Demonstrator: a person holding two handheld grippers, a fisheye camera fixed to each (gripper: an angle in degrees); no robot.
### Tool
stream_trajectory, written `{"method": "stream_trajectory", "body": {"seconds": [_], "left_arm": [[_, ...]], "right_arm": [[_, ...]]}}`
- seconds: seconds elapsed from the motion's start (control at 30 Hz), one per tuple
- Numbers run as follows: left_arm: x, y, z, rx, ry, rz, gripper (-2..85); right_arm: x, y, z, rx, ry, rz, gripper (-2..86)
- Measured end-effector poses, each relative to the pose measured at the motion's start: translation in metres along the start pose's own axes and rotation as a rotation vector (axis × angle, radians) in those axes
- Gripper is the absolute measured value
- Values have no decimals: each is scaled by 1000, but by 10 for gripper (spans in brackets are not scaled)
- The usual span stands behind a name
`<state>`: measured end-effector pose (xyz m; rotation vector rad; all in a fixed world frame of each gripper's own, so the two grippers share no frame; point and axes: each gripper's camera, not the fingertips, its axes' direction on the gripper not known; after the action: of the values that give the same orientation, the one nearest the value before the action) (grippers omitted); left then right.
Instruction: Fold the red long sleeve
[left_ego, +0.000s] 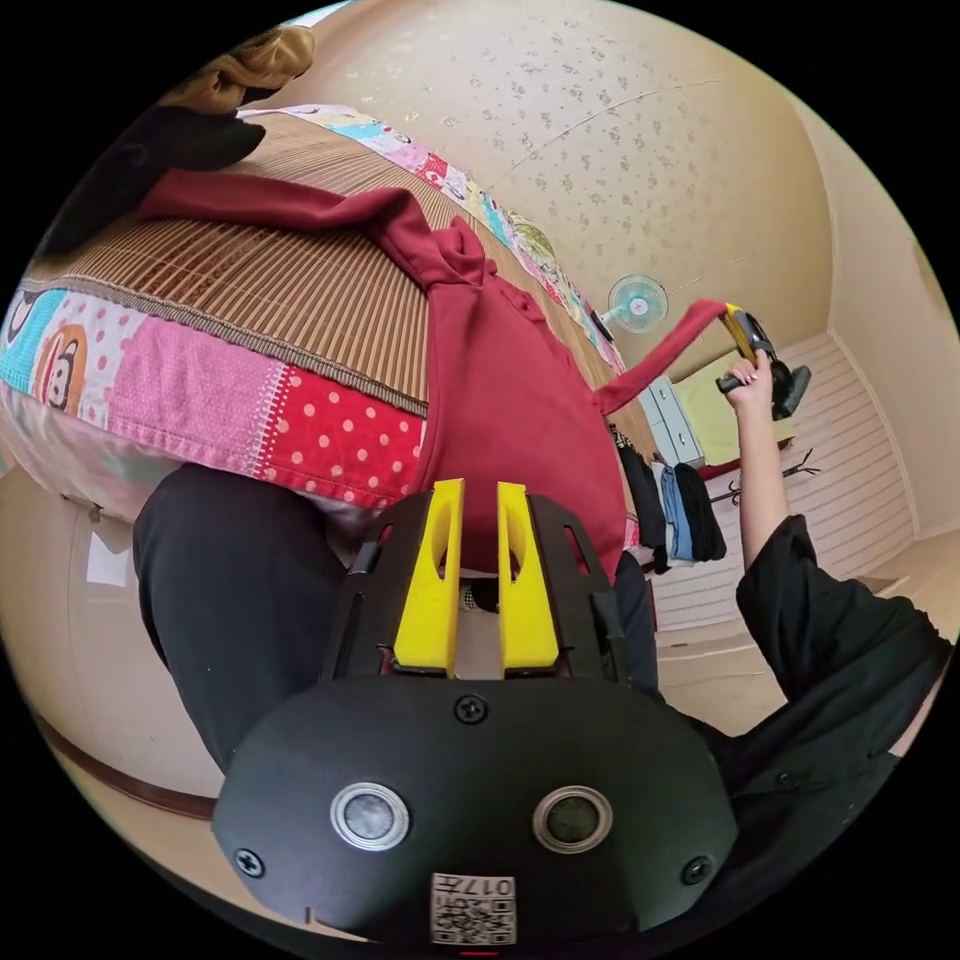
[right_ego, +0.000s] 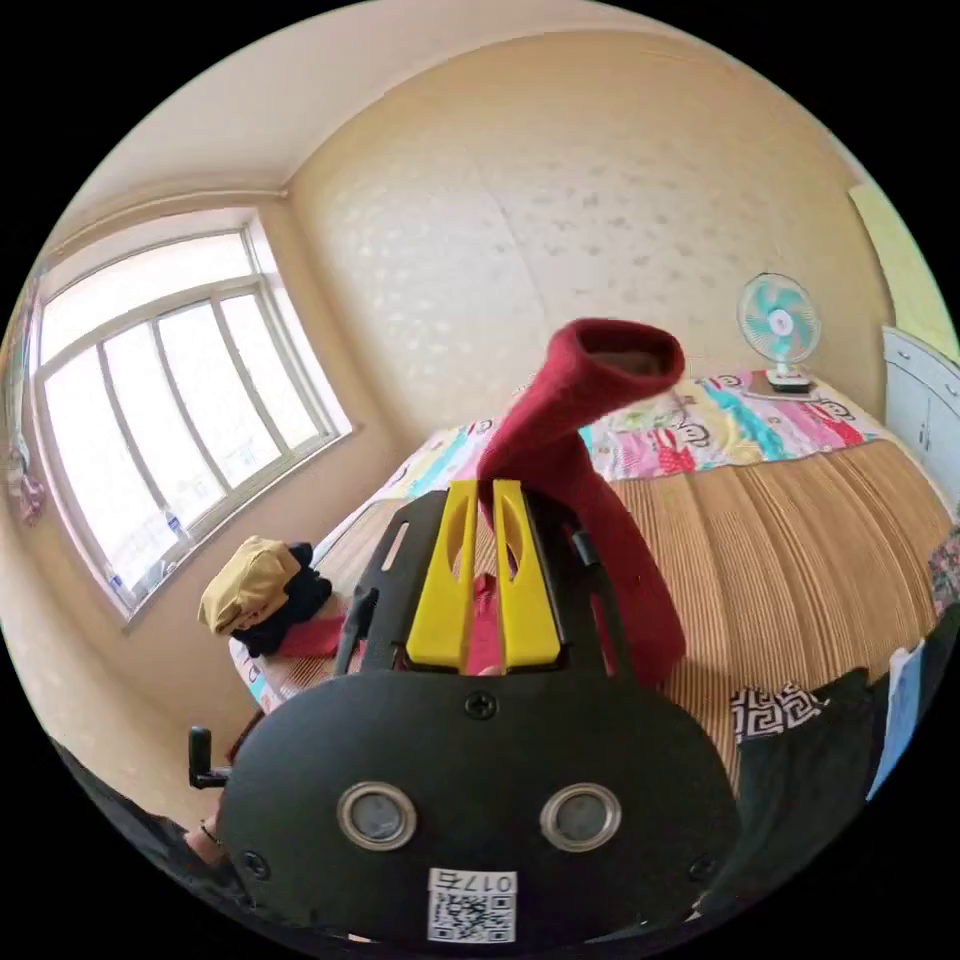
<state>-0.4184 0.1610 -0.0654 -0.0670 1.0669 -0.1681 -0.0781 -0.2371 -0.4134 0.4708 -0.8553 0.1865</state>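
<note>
The red long sleeve shirt (left_ego: 500, 380) lies on the bed's woven mat (left_ego: 280, 280), its lower part hanging over the edge towards me. One sleeve (left_ego: 260, 205) stretches across the mat to the far side. My left gripper (left_ego: 480, 490) sits at the hem, jaws nearly together with red cloth between them. The other sleeve is pulled out taut and up by my right gripper (left_ego: 742, 335), held in a raised hand. In the right gripper view that sleeve (right_ego: 580, 440) rises from the shut jaws of the right gripper (right_ego: 478, 490), cuff open at the top.
A pile of tan and black clothes (right_ego: 265, 595) lies at the mat's far corner near the window (right_ego: 170, 380). A small fan (right_ego: 778, 325) stands on the patchwork sheet. The person's black-trousered leg (left_ego: 240, 590) presses against the bed edge. Clothes (left_ego: 675, 505) hang by a cabinet.
</note>
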Motion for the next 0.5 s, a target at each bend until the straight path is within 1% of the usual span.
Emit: {"method": "stream_trajectory", "body": {"seconds": [0.07,0.1,0.17,0.23,0.3,0.37,0.43,0.5], "left_arm": [[-3,1,-3,15,17,-22,64],[-6,1,-5,21,21,-32,63],[-8,-4,-12,23,17,-37,64],[-10,-17,-30,37,-31,-18,64],[-11,-36,-48,53,-93,21,64],[-14,-65,-66,66,-185,78,65],[-26,-118,-82,56,-359,142,74],[-47,-160,-96,74,-449,98,85]], "right_arm": [[-7,63,101,-188,-98,16,24],[-7,83,124,-230,-106,13,23],[0,164,198,-413,-78,41,18],[11,218,224,-501,-80,66,12],[23,259,230,-557,-99,68,10],[37,297,214,-590,-97,16,8],[48,316,188,-580,-106,-34,7],[56,331,160,-576,-87,-108,6]]}}
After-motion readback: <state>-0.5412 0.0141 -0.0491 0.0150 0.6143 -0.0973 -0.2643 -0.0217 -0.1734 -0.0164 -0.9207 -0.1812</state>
